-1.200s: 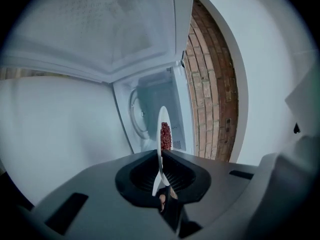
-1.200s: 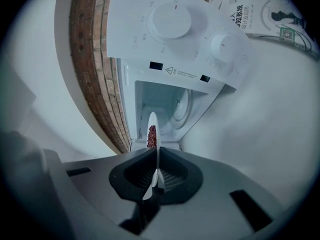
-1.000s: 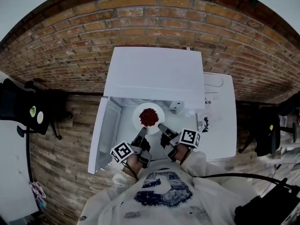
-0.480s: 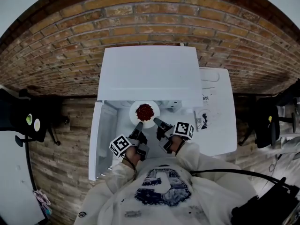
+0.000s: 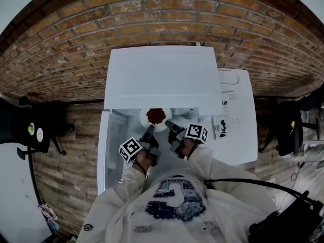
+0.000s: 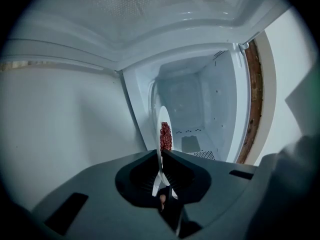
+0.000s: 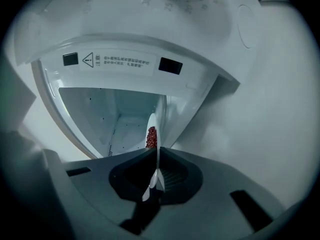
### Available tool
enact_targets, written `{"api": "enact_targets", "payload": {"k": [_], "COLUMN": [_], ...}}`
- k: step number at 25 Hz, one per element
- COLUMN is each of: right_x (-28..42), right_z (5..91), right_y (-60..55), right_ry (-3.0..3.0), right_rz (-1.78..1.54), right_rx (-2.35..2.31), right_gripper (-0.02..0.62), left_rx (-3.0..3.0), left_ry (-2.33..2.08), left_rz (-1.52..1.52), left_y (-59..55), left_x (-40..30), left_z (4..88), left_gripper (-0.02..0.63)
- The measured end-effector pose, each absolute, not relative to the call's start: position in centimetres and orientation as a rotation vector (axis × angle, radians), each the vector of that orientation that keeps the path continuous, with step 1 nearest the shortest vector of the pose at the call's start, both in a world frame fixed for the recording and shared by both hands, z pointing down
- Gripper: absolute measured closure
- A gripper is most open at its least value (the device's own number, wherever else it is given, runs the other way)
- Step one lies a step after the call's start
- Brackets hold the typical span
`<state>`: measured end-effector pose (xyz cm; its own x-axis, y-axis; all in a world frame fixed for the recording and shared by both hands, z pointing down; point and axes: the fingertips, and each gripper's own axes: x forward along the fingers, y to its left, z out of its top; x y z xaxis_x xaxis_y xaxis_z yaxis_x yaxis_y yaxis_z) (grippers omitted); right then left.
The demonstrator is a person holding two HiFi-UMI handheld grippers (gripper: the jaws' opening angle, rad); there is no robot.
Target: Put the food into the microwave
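Observation:
A white plate point(image 5: 150, 120) with a heap of red food point(image 5: 156, 115) hangs at the mouth of the open white microwave point(image 5: 162, 80), its far edge under the microwave's top. My left gripper point(image 5: 150, 130) is shut on the plate's near-left rim, and my right gripper point(image 5: 169, 125) is shut on its near-right rim. In the left gripper view the plate point(image 6: 163, 126) shows edge-on between the shut jaws point(image 6: 160, 156), with the food point(image 6: 165, 136) and the cavity point(image 6: 200, 109) beyond. The right gripper view shows the same plate point(image 7: 154, 126) clamped in its gripper point(image 7: 156, 156).
The microwave door point(image 5: 109, 146) hangs open to the left. A white cabinet top point(image 5: 238, 125) with papers lies to the right. Behind it all runs a brick wall point(image 5: 162, 14). Black gear point(image 5: 25, 125) stands at far left and a cable point(image 5: 253, 184) trails at lower right.
Both grippers have carried the plate forward and down toward the microwave opening. The plate now sits partly under the microwave's top edge. Both grips are unchanged.

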<state>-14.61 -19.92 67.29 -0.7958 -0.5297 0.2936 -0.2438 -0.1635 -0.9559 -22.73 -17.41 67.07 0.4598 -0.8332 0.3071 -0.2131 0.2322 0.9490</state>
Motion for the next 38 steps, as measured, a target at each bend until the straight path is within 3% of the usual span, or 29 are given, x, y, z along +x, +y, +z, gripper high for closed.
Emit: {"api": "enact_targets", "payload": {"k": [28, 32, 34, 38], "right_x": [-15.5, -15.6, -15.6, -15.2], "right_z": [68.1, 68.0, 67.9, 67.8], "right_y": [-24.0, -24.0, -24.0, -23.7], "right_ry": [1.764, 1.762, 1.758, 1.758], "right_rz": [-1.958, -1.957, -1.96, -1.955], "right_rx": [-0.931, -0.917, -0.911, -0.911], "right_gripper": [0.568, 0.543, 0.509, 0.508], "left_rx": [1.304, 1.307, 1.303, 1.302], "left_ry": [-1.039, -1.042, -1.043, -1.035], "left_rz": [-0.575, -0.574, -0.575, -0.579], "left_y": [-22.1, -22.3, -22.3, -21.9], "left_x": [-22.9, -22.8, -22.9, -22.9], "left_z": [68.2, 68.3, 68.5, 68.6], "left_gripper": [0.581, 0.58, 0.565, 0.514]}}
